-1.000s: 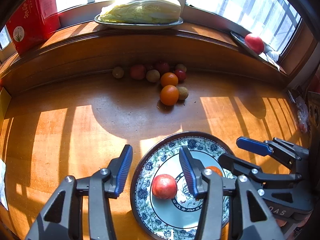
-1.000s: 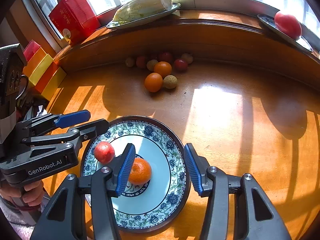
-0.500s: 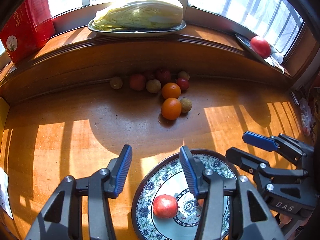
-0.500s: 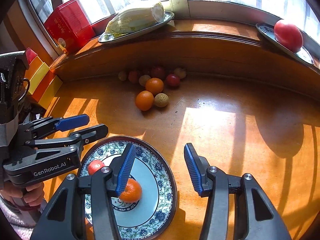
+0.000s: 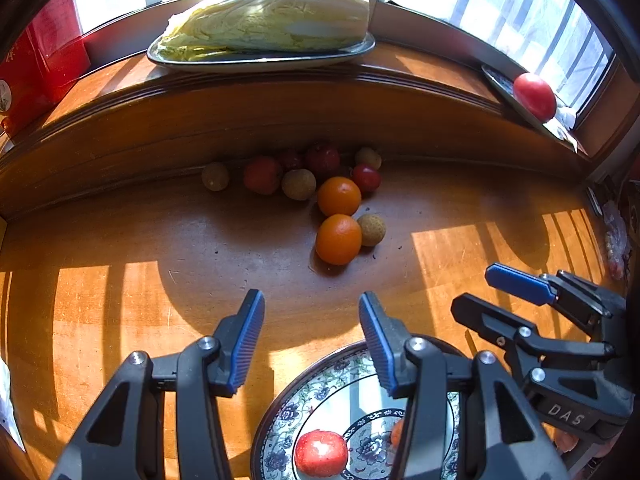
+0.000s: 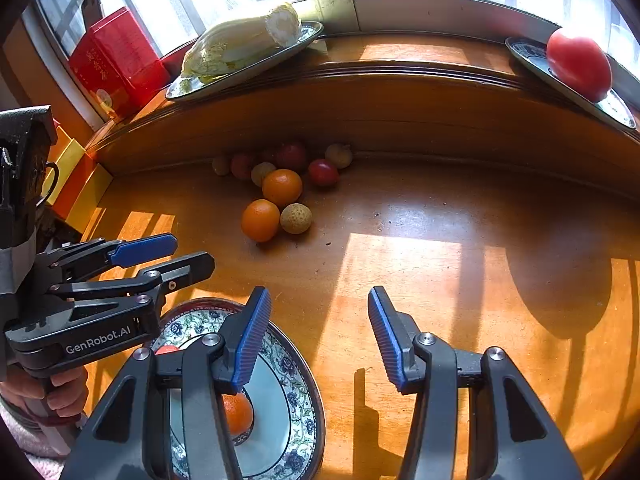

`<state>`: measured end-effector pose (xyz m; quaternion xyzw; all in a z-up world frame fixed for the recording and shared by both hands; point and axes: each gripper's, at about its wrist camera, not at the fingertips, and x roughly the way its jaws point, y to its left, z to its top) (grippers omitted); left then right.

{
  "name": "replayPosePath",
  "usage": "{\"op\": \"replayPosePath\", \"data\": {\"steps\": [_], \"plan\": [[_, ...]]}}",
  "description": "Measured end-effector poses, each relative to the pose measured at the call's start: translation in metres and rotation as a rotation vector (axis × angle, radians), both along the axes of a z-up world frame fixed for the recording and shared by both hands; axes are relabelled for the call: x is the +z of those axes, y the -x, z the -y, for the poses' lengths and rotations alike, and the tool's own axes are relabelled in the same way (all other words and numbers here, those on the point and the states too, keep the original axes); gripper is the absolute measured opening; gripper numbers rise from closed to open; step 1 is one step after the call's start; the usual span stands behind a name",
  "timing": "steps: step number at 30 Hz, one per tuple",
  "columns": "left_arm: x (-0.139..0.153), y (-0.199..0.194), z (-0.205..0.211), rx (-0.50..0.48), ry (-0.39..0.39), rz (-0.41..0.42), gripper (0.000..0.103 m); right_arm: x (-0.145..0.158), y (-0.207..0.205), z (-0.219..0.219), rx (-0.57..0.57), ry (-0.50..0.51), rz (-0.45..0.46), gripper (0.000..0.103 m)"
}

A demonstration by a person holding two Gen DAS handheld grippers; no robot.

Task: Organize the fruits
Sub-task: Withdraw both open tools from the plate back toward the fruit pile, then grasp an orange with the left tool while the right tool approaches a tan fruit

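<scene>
A blue-patterned plate (image 5: pixel 304 408) (image 6: pixel 296 368) at the near edge of the wooden table holds a small red fruit (image 5: pixel 320 453) and an orange (image 6: pixel 237 414). A cluster of fruit lies by the back ledge: two oranges (image 5: pixel 338 239) (image 6: pixel 260 220), brown longans (image 5: pixel 371 230) and red fruits (image 5: pixel 262 174). My left gripper (image 5: pixel 310 330) is open and empty, above the plate's far rim. My right gripper (image 6: pixel 318 328) is open and empty, just right of the plate. Each gripper shows in the other's view.
A raised wooden sill runs behind the fruit. On it are a metal tray with a napa cabbage (image 5: pixel 268 24) (image 6: pixel 240 42), a red box (image 6: pixel 116 58) at left, and a dish with a tomato (image 5: pixel 534 96) (image 6: pixel 578 64) at right. Coloured boxes (image 6: pixel 68 168) stand at left.
Both grippers have moved forward toward the fruit cluster. The plate has slid toward the bottom of both views and the cluster looks larger. Both jaws stay open.
</scene>
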<state>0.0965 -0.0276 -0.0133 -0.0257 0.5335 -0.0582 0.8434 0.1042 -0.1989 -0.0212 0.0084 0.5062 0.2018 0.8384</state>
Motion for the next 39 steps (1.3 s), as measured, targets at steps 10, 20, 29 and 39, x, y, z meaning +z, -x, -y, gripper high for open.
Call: {"op": "replayPosePath", "data": {"steps": [10,20,29,39], "plan": [[-0.014,-0.025,0.013,-0.014,0.001,-0.019,0.052,-0.014,-0.015,0.012,-0.026,0.005,-0.017,0.052],[-0.027,-0.047,0.022,-0.023,-0.012,-0.035,0.052,-0.025,-0.026,0.021,-0.049,-0.004,-0.037,0.052],[-0.034,-0.063,0.034,-0.027,-0.012,-0.043,0.052,-0.033,-0.031,0.024,-0.051,-0.008,-0.057,0.052],[-0.033,-0.065,0.032,-0.041,0.01,-0.026,0.041,-0.036,-0.036,0.026,-0.053,-0.004,-0.065,0.052]]}}
